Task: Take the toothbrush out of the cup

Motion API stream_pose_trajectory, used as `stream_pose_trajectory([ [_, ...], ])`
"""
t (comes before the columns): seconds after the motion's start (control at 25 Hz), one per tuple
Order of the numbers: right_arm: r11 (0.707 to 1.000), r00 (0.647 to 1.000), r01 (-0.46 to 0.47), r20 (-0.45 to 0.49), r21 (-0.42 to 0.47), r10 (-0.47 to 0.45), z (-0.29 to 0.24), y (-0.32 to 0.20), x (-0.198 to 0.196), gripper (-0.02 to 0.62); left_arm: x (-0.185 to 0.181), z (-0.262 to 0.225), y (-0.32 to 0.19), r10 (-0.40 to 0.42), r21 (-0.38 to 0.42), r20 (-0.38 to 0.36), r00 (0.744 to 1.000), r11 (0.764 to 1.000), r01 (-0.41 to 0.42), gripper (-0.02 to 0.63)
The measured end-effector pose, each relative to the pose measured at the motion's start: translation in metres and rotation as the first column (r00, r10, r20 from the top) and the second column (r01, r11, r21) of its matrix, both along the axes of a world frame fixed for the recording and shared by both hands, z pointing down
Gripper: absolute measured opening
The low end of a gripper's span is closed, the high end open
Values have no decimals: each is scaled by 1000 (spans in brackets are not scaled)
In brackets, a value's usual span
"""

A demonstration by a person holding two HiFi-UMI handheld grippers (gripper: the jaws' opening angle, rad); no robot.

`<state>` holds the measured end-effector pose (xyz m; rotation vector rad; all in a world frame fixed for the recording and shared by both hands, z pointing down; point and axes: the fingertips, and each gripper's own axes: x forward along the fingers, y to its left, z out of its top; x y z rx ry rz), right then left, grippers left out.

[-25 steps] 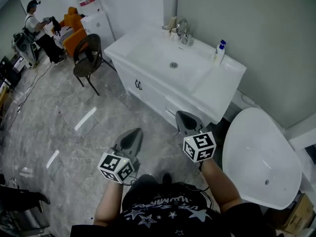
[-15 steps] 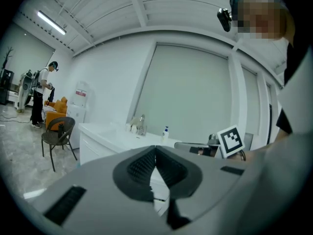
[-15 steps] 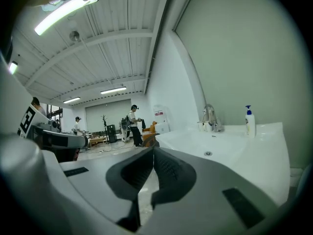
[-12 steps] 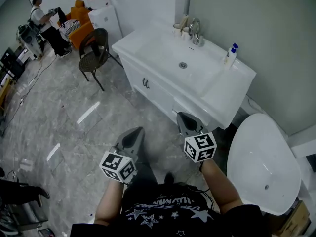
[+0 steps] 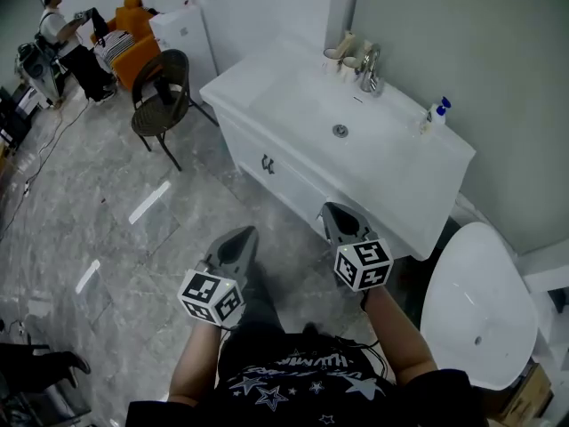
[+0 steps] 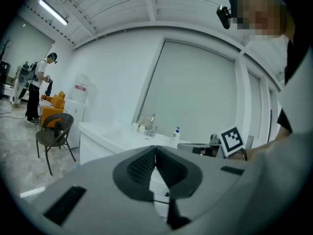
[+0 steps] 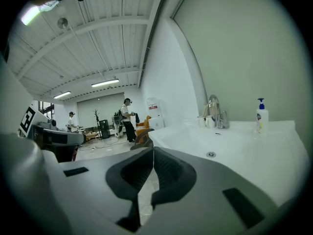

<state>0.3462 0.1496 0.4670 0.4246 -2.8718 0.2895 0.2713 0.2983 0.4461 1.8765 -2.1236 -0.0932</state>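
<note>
Toothbrush [image 5: 346, 41] in one cup [image 5: 332, 58] (by the tap [image 5: 370, 60]); left gripper [image 5: 242, 234], right gripper [image 5: 332, 209]: both closed, empty.

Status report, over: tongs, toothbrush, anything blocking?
Left tongs shut, empty; right tongs shut, empty. Toothbrush in cup beside the faucet, untouched. Both short of the sink; nothing seen blocking.

The left gripper [image 6: 155, 148], fingers [image 6: 139, 168] pressed together (tips touching), points toward the white vanity [image 6: 105, 133].
</note>
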Motion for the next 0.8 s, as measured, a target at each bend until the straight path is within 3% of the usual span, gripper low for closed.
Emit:
stream_pose_trajectory([
  [0.48, 993, 991, -116, -62, -12, 115, 1, -67, -124, 14, -150, -2, -67, 90, -16, -21, 996, 996, -90, 18],
  [0.8, 979, 977, -205, -69, -17, 203, 2, -95, -187, 15, -225, 6, -93, 149, -22, -68, 987, 988, -150, 18],
])
